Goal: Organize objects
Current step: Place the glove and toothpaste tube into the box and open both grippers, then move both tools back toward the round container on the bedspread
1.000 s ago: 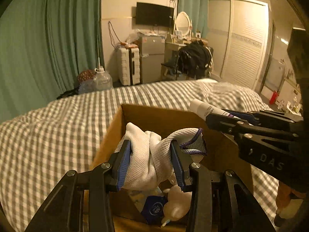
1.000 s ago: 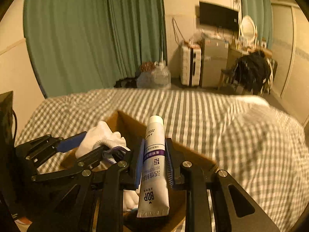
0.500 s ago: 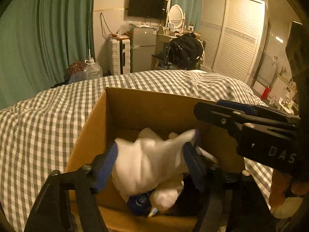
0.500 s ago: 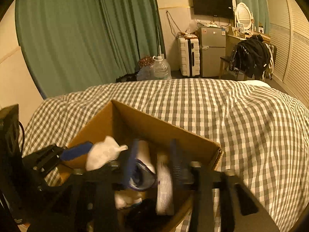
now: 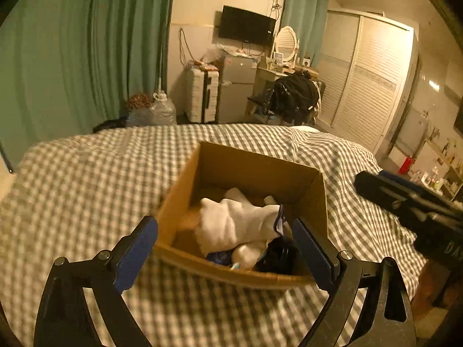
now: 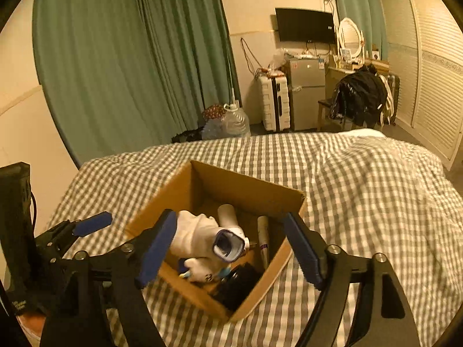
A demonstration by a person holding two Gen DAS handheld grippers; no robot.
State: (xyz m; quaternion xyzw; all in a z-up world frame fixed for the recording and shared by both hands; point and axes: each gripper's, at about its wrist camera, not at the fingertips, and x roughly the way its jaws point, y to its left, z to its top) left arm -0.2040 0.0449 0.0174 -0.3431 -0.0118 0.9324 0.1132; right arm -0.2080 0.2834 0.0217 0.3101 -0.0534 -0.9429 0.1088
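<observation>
A brown cardboard box [image 5: 254, 170] [image 6: 249, 188] sits on the checked bed. Inside it lies a white sock with a purple cuff [image 5: 234, 222] [image 6: 202, 234], a white tube of toothpaste [image 6: 262, 240] against the right wall, a small white toy [image 6: 199, 269] and a dark round thing [image 6: 240, 283]. My left gripper [image 5: 225, 248] is open and empty, held above the box's near edge. My right gripper [image 6: 231, 248] is open and empty above the box. The left gripper's fingers [image 6: 92, 222] also show at the left of the right wrist view.
The grey-and-white checked bedcover [image 5: 86, 179] [image 6: 361, 179] spreads all around the box. Beyond the bed are green curtains [image 5: 72, 57], a white suitcase [image 6: 275, 101], a small fridge [image 6: 306, 92] and a chair with dark clothes [image 6: 361, 95].
Both grippers opened and let go: the sock and the toothpaste tube dropped into the box. Both grippers then pulled back and up from the box.
</observation>
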